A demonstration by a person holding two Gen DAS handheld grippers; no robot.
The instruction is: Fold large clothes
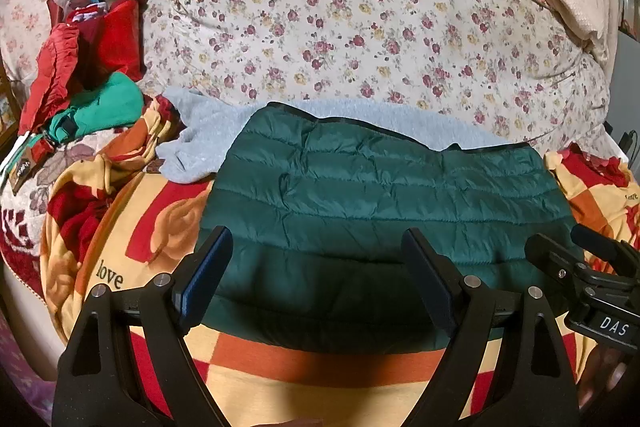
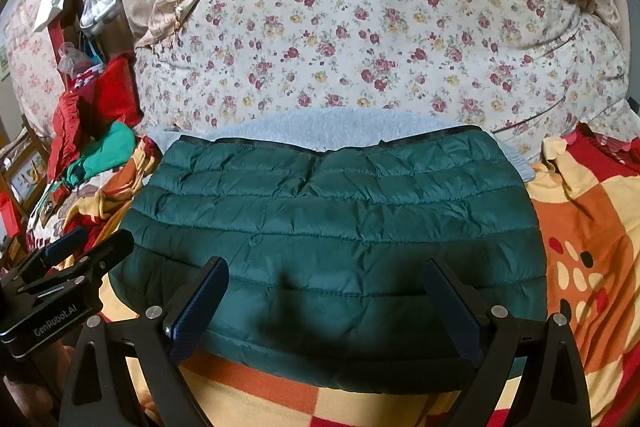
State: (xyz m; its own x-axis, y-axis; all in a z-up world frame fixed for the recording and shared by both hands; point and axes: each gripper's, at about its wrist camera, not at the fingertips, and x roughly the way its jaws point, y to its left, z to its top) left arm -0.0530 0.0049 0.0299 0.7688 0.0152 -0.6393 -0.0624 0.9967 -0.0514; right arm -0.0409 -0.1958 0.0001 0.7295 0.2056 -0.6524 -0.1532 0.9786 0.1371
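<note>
Folded green quilted jacket [image 2: 332, 239] on checked blanket [image 2: 580, 227], long axis running L–R.
L to R: left gripper [image 1: 320, 279] jaws wide, empty, above near hem; right gripper [image 2: 332, 307] likewise wide, empty; black-trimmed edge faces floral bedding [image 2: 360, 39], over grey fleece [image 1: 200, 143].

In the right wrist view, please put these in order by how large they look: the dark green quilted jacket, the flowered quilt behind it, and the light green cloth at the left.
1. Flowered quilt, largest, although farther away.
2. Dark green quilted jacket, nearly as large, but closest to the camera.
3. Light green cloth, clearly smallest.
</note>
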